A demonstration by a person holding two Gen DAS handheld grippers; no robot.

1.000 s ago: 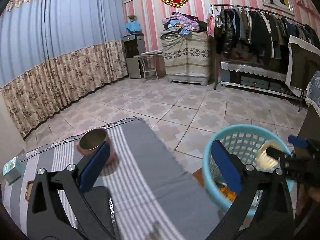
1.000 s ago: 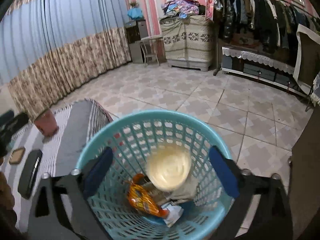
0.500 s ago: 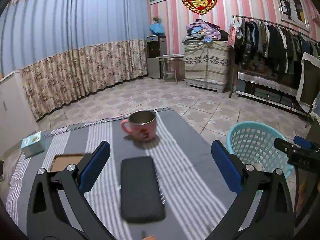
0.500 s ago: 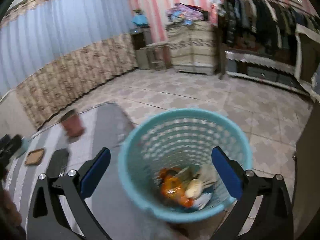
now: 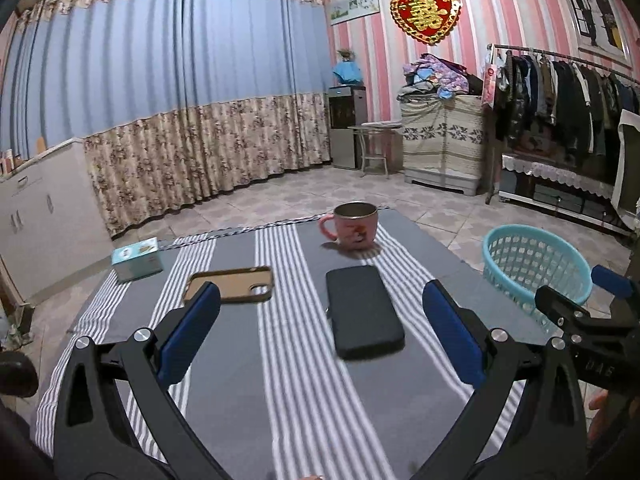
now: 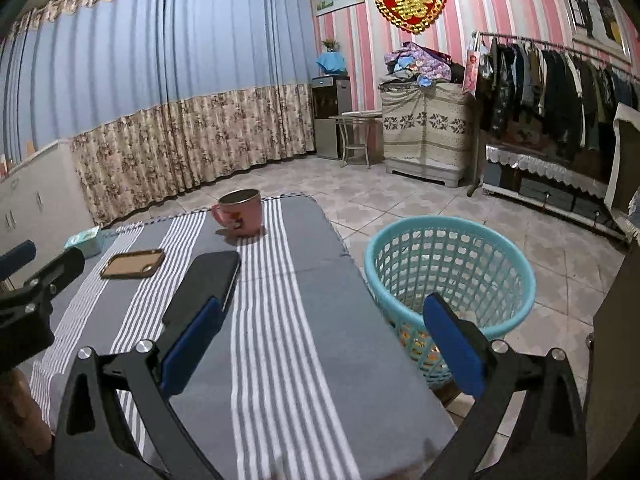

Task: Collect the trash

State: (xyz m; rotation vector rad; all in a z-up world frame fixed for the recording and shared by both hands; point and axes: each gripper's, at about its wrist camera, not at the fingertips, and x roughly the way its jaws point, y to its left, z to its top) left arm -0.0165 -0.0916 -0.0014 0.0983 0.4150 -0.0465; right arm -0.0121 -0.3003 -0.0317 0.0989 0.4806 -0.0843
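Observation:
A light blue mesh basket (image 6: 452, 264) stands on the floor just right of the table; orange trash shows through its lower wall. The left wrist view shows the same basket (image 5: 536, 268) at the right. My left gripper (image 5: 320, 332) hangs open over the striped grey tablecloth (image 5: 280, 380), with nothing between its blue pads. My right gripper (image 6: 320, 344) is open too, empty, above the table's right edge with its right finger in front of the basket. No loose trash is visible on the table.
On the cloth sit a pink mug (image 5: 354, 226), a black phone (image 5: 362, 310), a brown phone case (image 5: 230, 284) and a small teal box (image 5: 136, 258). Tiled floor lies beyond, with a clothes rack (image 6: 560, 80) and a cabinet at the far wall.
A cream-coloured piece fell from my open right gripper into the basket. Both grippers then pulled back and swung left, so the table with mug, phone and case came into view.

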